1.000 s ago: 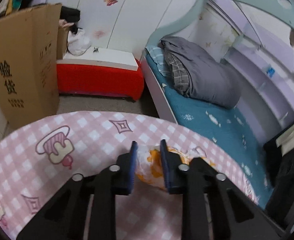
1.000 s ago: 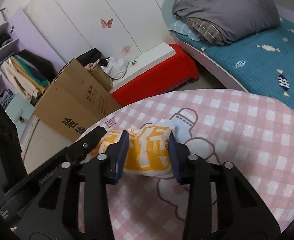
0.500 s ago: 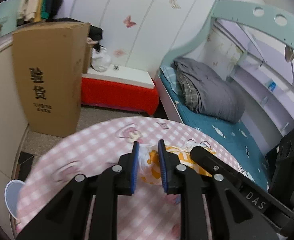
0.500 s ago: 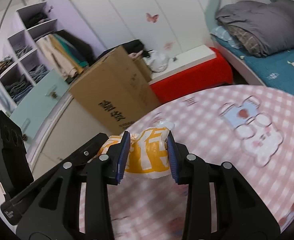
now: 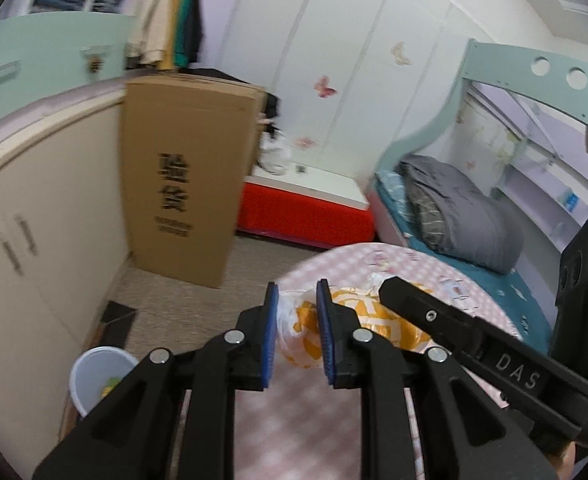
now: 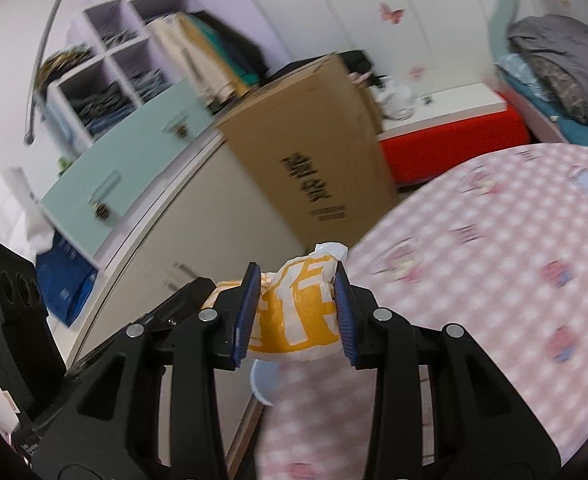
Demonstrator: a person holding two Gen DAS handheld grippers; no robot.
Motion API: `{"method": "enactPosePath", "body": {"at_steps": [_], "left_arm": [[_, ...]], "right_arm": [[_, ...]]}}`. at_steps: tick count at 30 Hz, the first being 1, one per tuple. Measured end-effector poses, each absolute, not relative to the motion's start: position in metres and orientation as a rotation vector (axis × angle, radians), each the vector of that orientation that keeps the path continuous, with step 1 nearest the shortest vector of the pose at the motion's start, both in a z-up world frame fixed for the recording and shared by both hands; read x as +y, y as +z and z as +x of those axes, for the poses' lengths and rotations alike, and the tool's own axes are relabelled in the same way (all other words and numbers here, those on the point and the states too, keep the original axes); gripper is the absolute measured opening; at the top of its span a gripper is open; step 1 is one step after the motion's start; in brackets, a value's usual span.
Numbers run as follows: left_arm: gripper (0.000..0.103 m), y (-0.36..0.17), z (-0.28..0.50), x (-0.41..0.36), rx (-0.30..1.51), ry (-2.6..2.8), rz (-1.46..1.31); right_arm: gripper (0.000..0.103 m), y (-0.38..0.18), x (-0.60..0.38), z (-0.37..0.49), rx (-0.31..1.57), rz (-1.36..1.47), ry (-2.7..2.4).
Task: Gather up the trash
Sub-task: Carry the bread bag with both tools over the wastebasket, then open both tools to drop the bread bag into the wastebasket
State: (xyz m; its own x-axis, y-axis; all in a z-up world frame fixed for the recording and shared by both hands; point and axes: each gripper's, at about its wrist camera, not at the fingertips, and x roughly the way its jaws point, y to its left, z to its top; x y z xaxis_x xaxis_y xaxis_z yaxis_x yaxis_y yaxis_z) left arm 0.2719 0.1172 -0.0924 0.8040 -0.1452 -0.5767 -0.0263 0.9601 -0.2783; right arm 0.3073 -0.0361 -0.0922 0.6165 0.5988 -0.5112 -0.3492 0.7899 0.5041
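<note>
Left wrist view: the left tongs (image 5: 296, 336) clench one end of a single white-and-orange plastic bag (image 5: 357, 320) above the pink checked table (image 5: 445, 276), beside one white bin (image 5: 94, 376) on the floor. Right wrist view: the right tongs (image 6: 297, 316) grip the same bag's (image 6: 294, 316) other end, one cardboard box (image 6: 313, 160) behind.

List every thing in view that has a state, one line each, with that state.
Left gripper: shut on the bag's end.
Right gripper: shut on the bag's middle.
Yellow-and-white plastic bag: crumpled, held off the table.
White bin: open, something yellow-green inside.
Cardboard box: upright, closed.
Grey duvet: bunched on the bed.
</note>
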Motion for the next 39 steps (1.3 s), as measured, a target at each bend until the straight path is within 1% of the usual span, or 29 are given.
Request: {"method": "enactPosePath", "body": {"at_steps": [9,14,21,23,24,25,26,27,28,29,34,36,39], "left_arm": [[0.018,-0.113,0.229,0.24,0.622,0.097,-0.345],[0.018,-0.145,0.221,0.31,0.652,0.19,-0.405],[0.018,-0.193,0.233,0.367,0.718,0.291,-0.456],[0.018,-0.208,0.238,0.383,0.732,0.307,-0.483],[0.018,-0.215,0.242,0.391,0.737,0.316,-0.489],[0.02,-0.221,0.244,0.396,0.74,0.332,-0.493],[0.024,-0.228,0.248,0.404,0.756,0.356,-0.492],[0.03,-0.238,0.253,0.412,0.785,0.39,-0.496],[0.046,-0.245,0.254,0.418,0.806,0.409,-0.504],[0.059,-0.252,0.256,0.424,0.824,0.42,-0.52],[0.067,-0.264,0.254,0.428,0.865,0.463,-0.491],[0.068,-0.261,0.253,0.423,0.874,0.482,-0.45],[0.073,-0.248,0.248,0.412,0.873,0.488,-0.417]], "right_arm": [[0.036,-0.127,0.096,0.299,0.807,0.317,0.705],[0.036,-0.161,0.165,0.304,0.871,0.276,0.757],[0.037,-0.209,0.226,0.319,0.94,0.241,0.785],[0.04,-0.222,0.238,0.325,0.947,0.238,0.79],[0.044,-0.231,0.244,0.33,0.949,0.236,0.792],[0.06,-0.236,0.246,0.333,0.951,0.228,0.781],[0.068,-0.243,0.247,0.337,0.953,0.215,0.75],[0.068,-0.249,0.247,0.34,0.96,0.211,0.729],[0.068,-0.255,0.247,0.343,0.978,0.205,0.717],[0.068,-0.259,0.245,0.343,0.987,0.201,0.708],[0.068,-0.255,0.232,0.336,0.975,0.161,0.682],[0.068,-0.248,0.228,0.331,0.959,0.144,0.673],[0.07,-0.227,0.216,0.319,0.917,0.118,0.664]]}}
